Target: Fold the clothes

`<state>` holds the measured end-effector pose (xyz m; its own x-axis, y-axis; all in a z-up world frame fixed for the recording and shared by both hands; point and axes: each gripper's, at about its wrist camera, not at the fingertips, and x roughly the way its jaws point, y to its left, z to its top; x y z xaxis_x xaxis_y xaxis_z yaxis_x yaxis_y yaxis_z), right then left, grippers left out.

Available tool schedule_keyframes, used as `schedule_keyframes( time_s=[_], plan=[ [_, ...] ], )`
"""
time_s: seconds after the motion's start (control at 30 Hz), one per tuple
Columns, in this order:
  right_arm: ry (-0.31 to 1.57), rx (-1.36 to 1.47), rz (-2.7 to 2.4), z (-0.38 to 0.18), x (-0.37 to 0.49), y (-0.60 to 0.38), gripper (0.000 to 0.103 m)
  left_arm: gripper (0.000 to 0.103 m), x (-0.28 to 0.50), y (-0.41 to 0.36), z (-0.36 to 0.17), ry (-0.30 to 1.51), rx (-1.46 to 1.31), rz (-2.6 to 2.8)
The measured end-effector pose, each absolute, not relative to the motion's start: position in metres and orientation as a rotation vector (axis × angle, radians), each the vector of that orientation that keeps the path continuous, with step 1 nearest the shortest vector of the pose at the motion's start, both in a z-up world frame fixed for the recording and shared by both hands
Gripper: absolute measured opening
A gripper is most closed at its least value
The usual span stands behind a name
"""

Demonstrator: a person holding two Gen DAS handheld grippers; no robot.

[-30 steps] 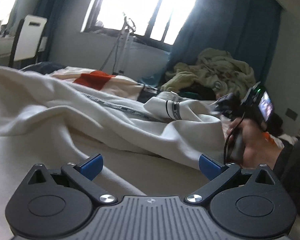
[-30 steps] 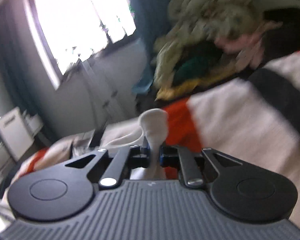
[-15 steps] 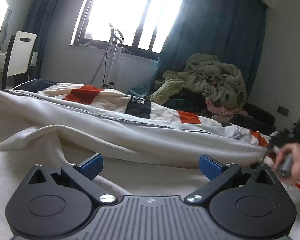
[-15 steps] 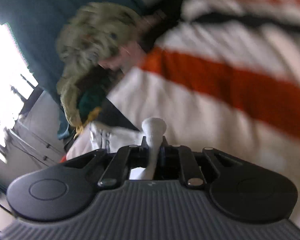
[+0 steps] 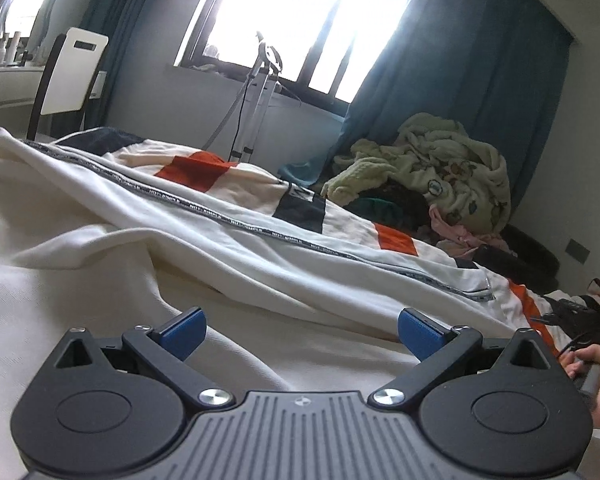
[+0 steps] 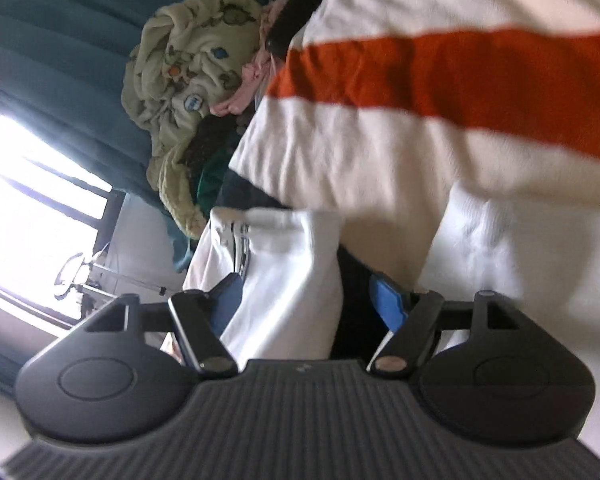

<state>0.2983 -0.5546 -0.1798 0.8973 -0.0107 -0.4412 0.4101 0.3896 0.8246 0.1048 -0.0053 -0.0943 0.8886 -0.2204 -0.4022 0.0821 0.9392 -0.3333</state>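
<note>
Here the left gripper [image 5: 302, 330] hangs low over the cream cloth with its blue-padded jaws spread wide and nothing between them. The long cream-white garment with a dark lettered tape seam [image 5: 228, 236] lies stretched across the bed from the far left toward the right, rumpled into soft ridges in front of that gripper, on top of a cream bedspread with orange and navy blocks [image 5: 198, 168]. In the right wrist view the right gripper [image 6: 306, 300] also has its blue pads parted; a white ribbed end of the garment [image 6: 288, 276] sits in the gap, close against the left pad, with a dark gap on the side of the right pad, so it is not clamped. That view is tilted and somewhat blurred. At the right edge of the left wrist view the person's right hand [image 5: 598, 376] shows on the handle. Beyond the bed a pale green fleece blanket [image 5: 444, 164] is heaped against a dark teal curtain [image 5: 460, 60], beside a bright window [image 5: 300, 20].
</note>
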Motion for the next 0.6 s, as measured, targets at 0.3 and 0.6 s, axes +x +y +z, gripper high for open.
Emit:
schedule_keyframes(
  time_s=[0.3,0.6],
  plan=[
    [0.379,0.901,-0.353,-0.175,0.327,-0.541,0.006,0.103,0.116,-0.005,-0.103,0.481,-0.325,-0.142],
    [0.297,0.707,-0.461,-0.136,0.289,-0.550,0.006,0.103,0.110,0.036,-0.081,0.461,-0.420,0.006]
  ],
)
